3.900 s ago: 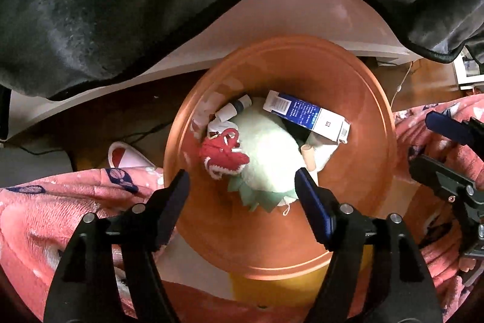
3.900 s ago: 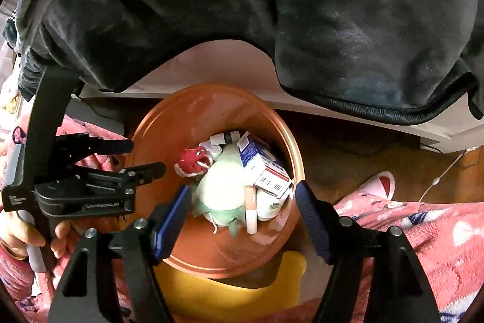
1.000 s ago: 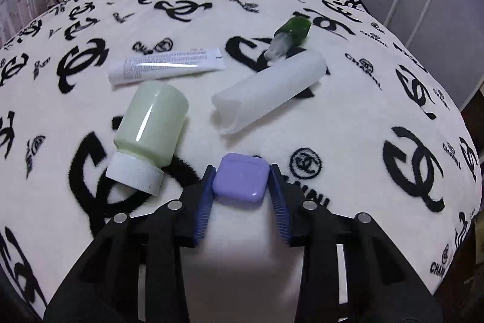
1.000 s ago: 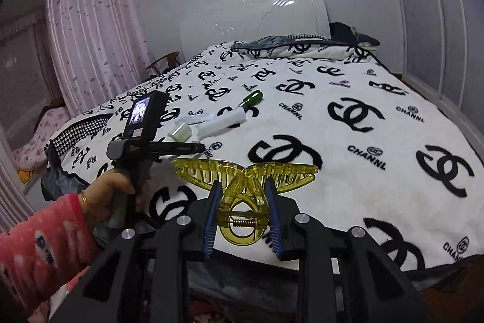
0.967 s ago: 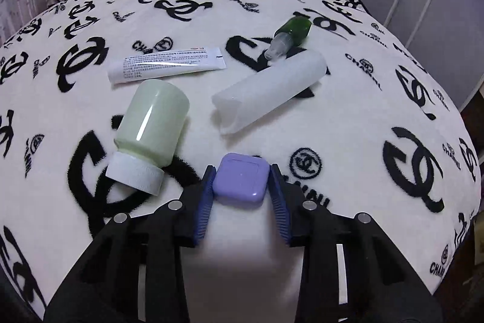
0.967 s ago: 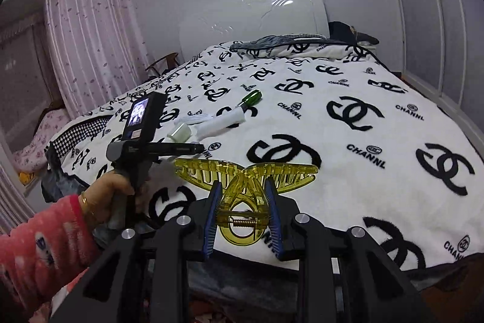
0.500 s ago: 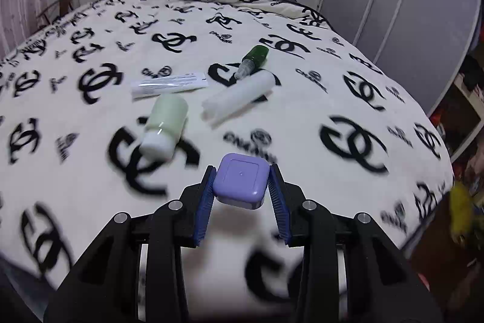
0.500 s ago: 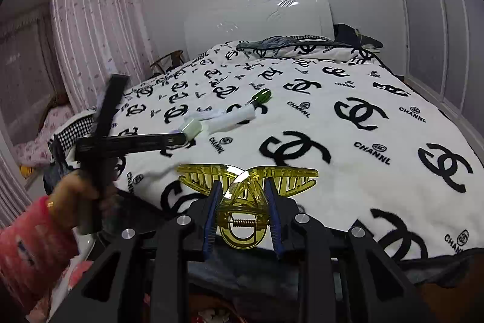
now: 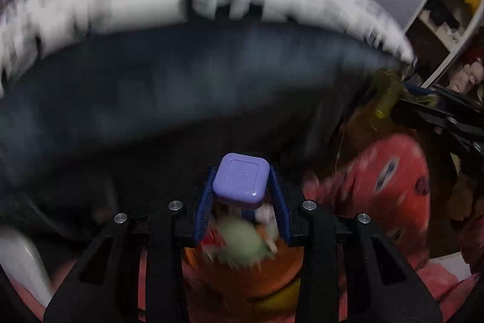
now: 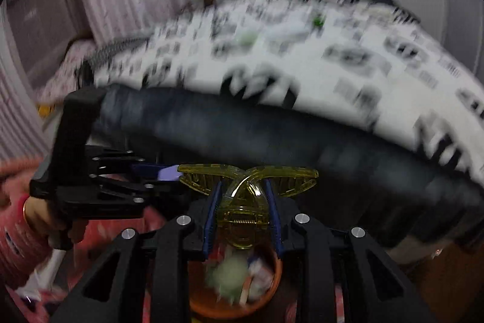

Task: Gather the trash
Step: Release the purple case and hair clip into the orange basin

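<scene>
The left gripper is clamped on a small purple box, square with rounded corners; the right gripper is closed on a yellow hair clip, its toothed wings spread crosswise beyond the fingers. Both point steeply down, and the orange bin lies directly below and just ahead of each — already holding a pale green lump and other scraps; neither hand looks clearly nearer. Beyond, blurred, the bed with its black-and-white blanket.
</scene>
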Available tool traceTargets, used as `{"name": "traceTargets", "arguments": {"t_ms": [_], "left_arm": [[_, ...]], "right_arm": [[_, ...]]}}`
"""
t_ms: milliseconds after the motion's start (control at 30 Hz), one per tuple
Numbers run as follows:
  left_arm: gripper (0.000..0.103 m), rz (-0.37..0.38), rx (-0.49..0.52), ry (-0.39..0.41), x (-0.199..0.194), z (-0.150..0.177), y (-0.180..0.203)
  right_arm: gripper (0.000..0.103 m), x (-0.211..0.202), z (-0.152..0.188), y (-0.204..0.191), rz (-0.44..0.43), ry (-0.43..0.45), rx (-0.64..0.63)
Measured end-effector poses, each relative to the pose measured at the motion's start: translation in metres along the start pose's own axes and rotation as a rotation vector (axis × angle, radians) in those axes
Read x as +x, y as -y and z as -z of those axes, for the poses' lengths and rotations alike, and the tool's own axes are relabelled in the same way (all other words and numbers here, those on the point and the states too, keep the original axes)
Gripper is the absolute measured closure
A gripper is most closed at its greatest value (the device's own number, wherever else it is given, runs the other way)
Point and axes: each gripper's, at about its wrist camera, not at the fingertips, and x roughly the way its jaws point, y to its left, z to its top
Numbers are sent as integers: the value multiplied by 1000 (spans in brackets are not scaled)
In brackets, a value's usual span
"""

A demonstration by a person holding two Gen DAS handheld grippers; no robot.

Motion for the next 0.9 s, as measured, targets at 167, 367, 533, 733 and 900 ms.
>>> {"name": "traceTargets", "arguments": {"t_ms": [167, 367, 533, 733, 900], "left_arm": [[68, -10, -99, -213, 82, 40, -13], [68, -74, -158, -502, 180, 63, -31], [39, -102, -189, -581, 211, 72, -41], [35, -123, -224, -563, 207, 73, -46], [35, -126, -235, -545, 206, 71, -49]], "right_arm": [[74, 84, 56, -2, -23, -260, 46], [74, 172, 102, 7, 7, -521, 94], [37, 196, 116, 14, 0, -607, 129], [37, 190, 121, 19, -10, -603, 166], [37, 190, 116, 23, -2, -598, 170]]}}
